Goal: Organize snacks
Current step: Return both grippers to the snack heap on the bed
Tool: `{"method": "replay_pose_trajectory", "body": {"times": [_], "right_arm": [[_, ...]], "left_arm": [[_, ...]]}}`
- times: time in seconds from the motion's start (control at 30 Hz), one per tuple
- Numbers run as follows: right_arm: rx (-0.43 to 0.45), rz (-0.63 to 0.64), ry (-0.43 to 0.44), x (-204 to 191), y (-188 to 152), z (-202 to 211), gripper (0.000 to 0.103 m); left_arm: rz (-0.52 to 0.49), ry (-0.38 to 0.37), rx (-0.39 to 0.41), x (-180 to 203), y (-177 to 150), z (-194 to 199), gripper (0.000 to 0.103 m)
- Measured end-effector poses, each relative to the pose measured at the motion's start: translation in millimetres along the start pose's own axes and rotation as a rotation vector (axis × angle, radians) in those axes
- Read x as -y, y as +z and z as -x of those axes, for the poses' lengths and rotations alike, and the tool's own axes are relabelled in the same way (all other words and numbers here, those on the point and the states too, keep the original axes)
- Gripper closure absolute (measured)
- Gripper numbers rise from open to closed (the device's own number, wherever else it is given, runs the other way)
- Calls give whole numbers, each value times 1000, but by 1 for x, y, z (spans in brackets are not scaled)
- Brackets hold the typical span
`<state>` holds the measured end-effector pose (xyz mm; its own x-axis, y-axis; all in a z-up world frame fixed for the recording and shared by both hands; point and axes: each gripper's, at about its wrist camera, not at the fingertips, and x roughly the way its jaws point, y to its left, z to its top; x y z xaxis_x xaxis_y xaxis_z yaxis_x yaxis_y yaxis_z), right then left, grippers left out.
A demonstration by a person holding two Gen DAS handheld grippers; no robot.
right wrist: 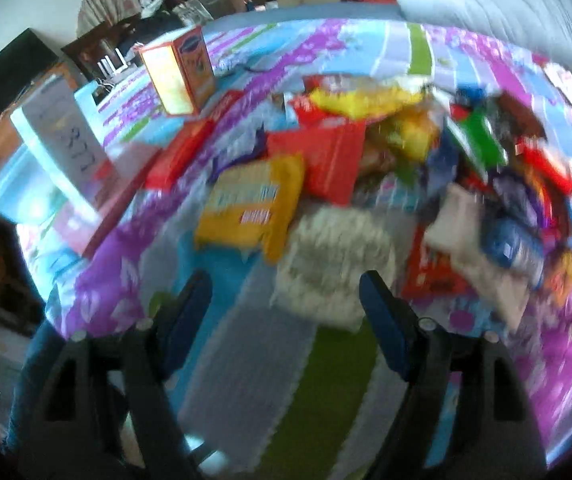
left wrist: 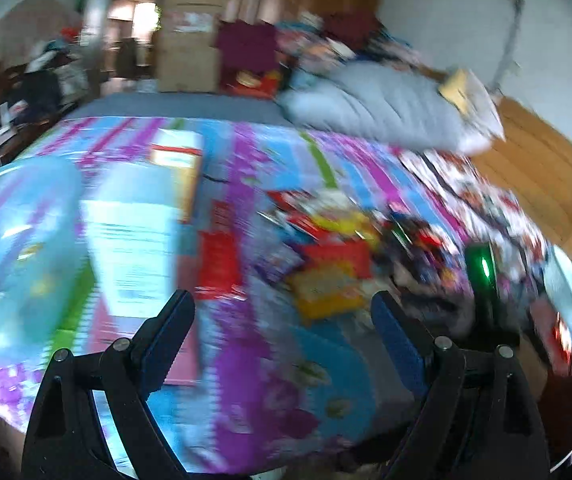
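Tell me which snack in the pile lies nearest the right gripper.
The whitish bag, just ahead of the right gripper. The yellow pack and red pack lie farther back.

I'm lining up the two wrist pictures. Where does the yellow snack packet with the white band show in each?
Left wrist: yellow packet, centre-right, just above the right fingertip, at the near edge of the snack pile.
Right wrist: yellow packet, left of centre, above the left fingertip.
Shared landmark: the red flat box beside it.
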<state>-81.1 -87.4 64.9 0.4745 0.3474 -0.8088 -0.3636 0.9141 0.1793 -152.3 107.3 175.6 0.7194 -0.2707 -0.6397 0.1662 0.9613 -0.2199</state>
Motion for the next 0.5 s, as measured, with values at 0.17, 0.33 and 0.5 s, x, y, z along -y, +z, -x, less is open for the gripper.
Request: {"method": "replay_pose_trajectory", "body": {"times": [0.17,0.33,0.5], "right_arm": [[-41,-29,41,25,29,-28,26],[-70,-130,59,45,56,-63,26],[-87,11,209,-15,40,-41,24]], "left_arm": [[33,-31,-99,21,-12,-32,12],[19,-9,-124,23,-17,-35,12],[29,14,-132,15,-20,-37,12]]}}
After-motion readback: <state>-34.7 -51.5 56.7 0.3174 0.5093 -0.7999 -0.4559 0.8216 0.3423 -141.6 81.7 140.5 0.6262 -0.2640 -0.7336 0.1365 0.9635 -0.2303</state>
